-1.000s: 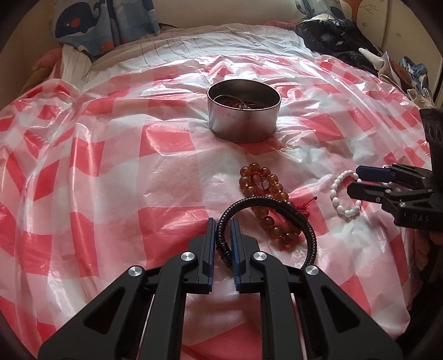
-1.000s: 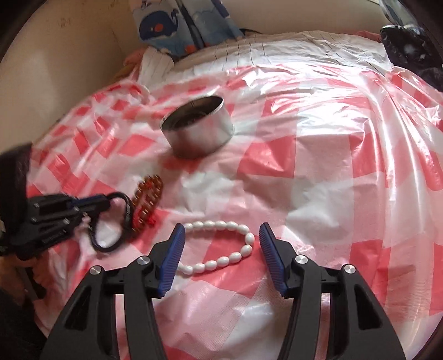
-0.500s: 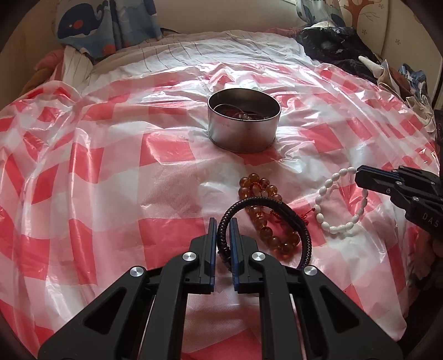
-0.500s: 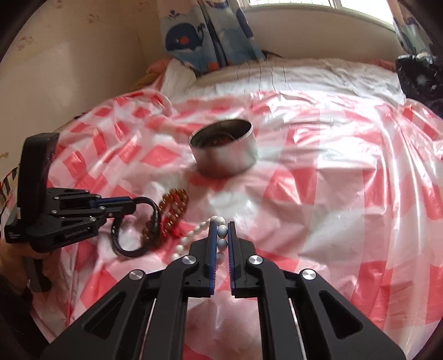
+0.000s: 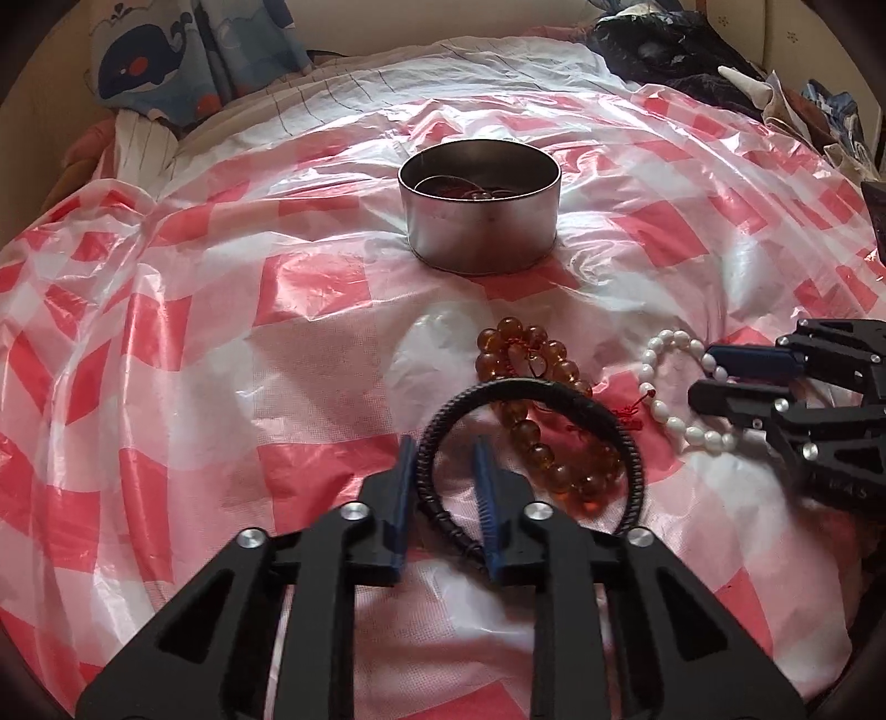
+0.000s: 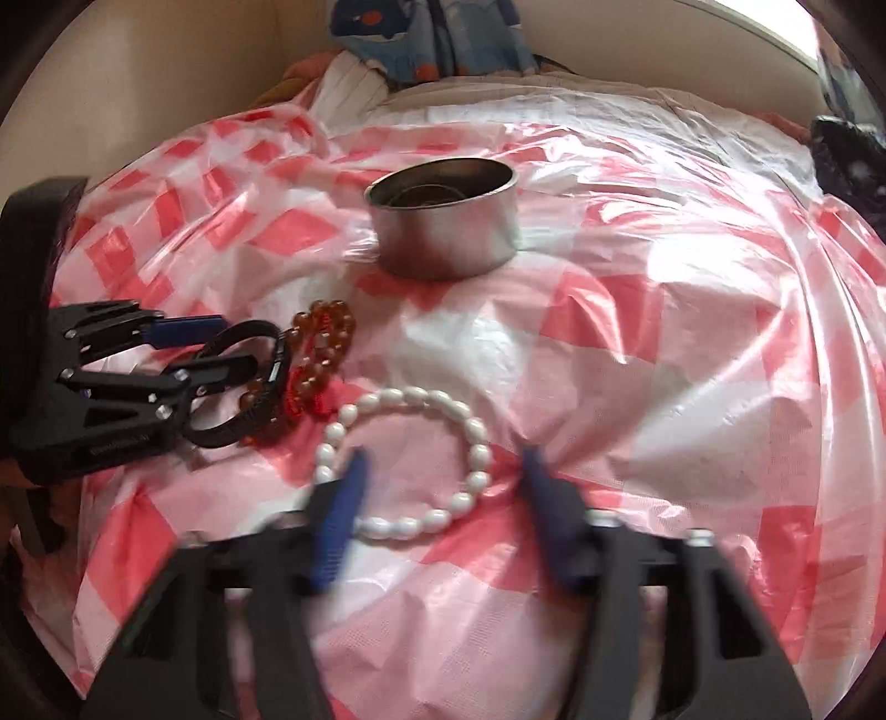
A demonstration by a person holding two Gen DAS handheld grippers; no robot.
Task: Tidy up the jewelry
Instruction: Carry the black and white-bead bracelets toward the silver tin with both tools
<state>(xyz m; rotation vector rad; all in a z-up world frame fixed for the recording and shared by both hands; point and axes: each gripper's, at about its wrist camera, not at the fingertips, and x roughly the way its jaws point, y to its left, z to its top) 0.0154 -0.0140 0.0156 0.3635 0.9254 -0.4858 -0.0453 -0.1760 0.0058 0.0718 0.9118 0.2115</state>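
A black braided bracelet (image 5: 531, 390) lies on the red-and-white checked plastic sheet (image 5: 221, 343), partly over an amber bead bracelet (image 5: 531, 354). My left gripper (image 5: 443, 471) is open, its jaws either side of the black bracelet's near edge. A white bead bracelet (image 6: 410, 459) lies flat between the blurred, open jaws of my right gripper (image 6: 443, 487). A round metal tin (image 5: 480, 205) with jewelry inside stands farther back. In the right wrist view the tin (image 6: 446, 221), black bracelet (image 6: 243, 382) and amber beads (image 6: 321, 349) show too.
A whale-print cloth (image 5: 183, 50) and striped bedding lie at the back. Dark clothes (image 5: 675, 50) are piled at the back right. The sheet is wrinkled and drops off at the near edges.
Both grippers have opened. The left let go of the black bracelet and the right let go of the white bead bracelet, which now lies flat on the sheet.
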